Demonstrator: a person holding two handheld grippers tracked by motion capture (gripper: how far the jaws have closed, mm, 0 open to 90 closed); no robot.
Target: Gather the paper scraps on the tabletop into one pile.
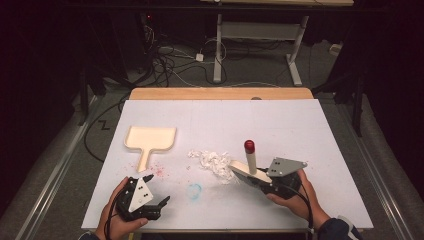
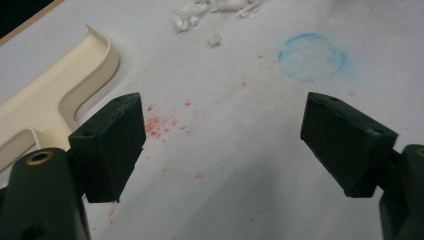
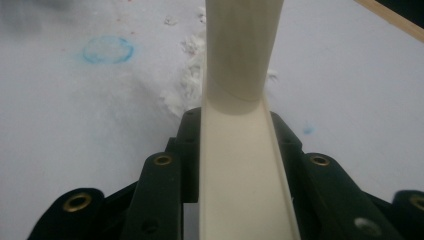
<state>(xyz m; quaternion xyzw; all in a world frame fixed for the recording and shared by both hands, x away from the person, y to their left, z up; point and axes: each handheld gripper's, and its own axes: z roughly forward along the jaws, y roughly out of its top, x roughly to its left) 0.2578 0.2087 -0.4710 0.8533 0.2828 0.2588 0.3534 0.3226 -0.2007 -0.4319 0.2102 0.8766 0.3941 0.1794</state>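
High view: my left gripper (image 1: 156, 190) rests near the table's front edge, jaws spread. Cream plastic dustpan (image 1: 149, 138) lies beyond it; white crumpled paper scraps (image 1: 214, 162) mid-table.

Left gripper view: jaws wide apart, nothing between; blue chalk ring (image 2: 312, 56) ahead.

Right gripper view: my right gripper (image 3: 235, 145) clamps the cream brush with red-capped handle (image 3: 243, 150).

On the table (image 1: 300, 125), the dustpan (image 1: 150, 139) lies toward the left, its handle pointing at the near edge. The scraps (image 1: 214, 162) sit right of it near the middle, with the brush (image 1: 248, 162) just beside them on their right. The chalk ring (image 1: 195, 190) lies nearer the front edge, between the two grippers.
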